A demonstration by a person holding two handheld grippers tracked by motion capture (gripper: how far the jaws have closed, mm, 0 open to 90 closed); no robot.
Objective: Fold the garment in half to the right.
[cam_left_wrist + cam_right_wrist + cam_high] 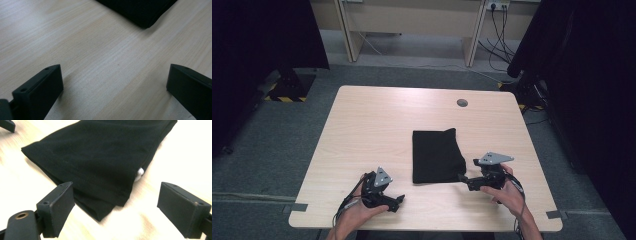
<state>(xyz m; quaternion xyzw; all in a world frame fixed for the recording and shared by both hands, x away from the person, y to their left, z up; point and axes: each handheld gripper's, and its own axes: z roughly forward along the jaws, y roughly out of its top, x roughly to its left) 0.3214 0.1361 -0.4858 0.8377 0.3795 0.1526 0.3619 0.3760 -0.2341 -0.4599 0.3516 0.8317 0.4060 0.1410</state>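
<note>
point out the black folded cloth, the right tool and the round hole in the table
black folded cloth [437, 156], high view, middle of its top layer
right tool [463, 178], high view, between its jaw tips
round hole [462, 103], high view, its centre

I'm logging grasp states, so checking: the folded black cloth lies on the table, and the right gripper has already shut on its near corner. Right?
Not quite. The right gripper is open: in the right gripper view its jaws stand wide apart on either side of the near corner of the folded black cloth, not clamped on it. The cloth does lie on the table.
</note>
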